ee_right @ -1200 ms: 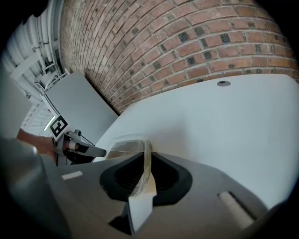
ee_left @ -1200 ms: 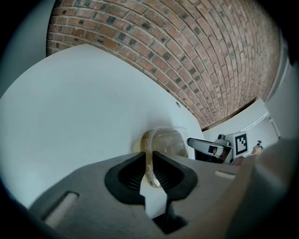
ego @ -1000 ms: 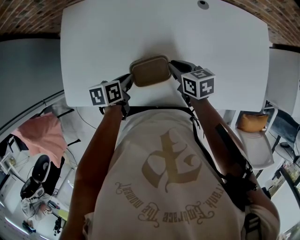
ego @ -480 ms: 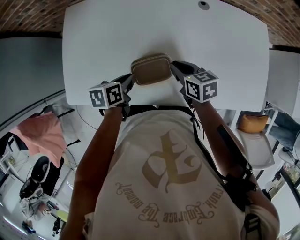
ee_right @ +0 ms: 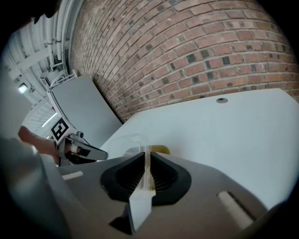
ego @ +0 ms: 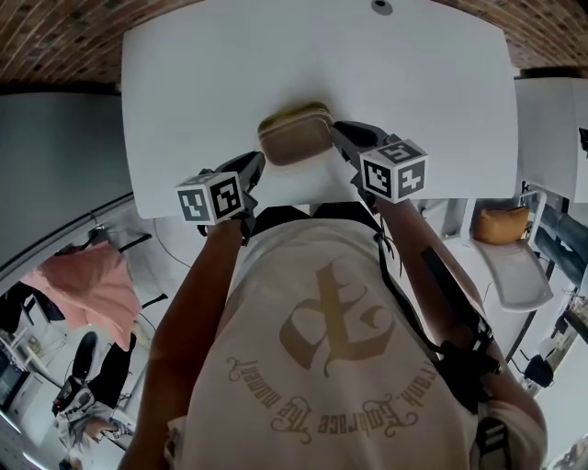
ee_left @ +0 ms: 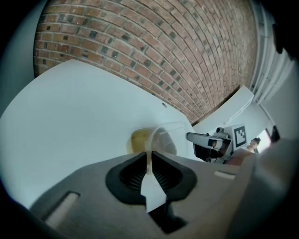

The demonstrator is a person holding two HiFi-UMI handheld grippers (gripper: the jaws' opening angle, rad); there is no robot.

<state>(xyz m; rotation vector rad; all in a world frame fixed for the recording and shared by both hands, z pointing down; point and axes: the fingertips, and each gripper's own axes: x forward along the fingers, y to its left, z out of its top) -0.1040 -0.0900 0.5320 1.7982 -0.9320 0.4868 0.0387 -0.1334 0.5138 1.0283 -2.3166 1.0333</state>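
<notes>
White table (ego: 184,92); clear container (ego: 296,139) in fingers (ee_left: 132,176)

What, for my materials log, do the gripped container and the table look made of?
Container: probably clear glossy plastic; the table shows through its thin wall. Table: smooth matte white top, perhaps laminate; no grain shows.

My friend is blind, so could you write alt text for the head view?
Seen from above, a left claw and a right claw each pinch one end of a clear container with tan contents over a white table; brick wall beyond.
</notes>
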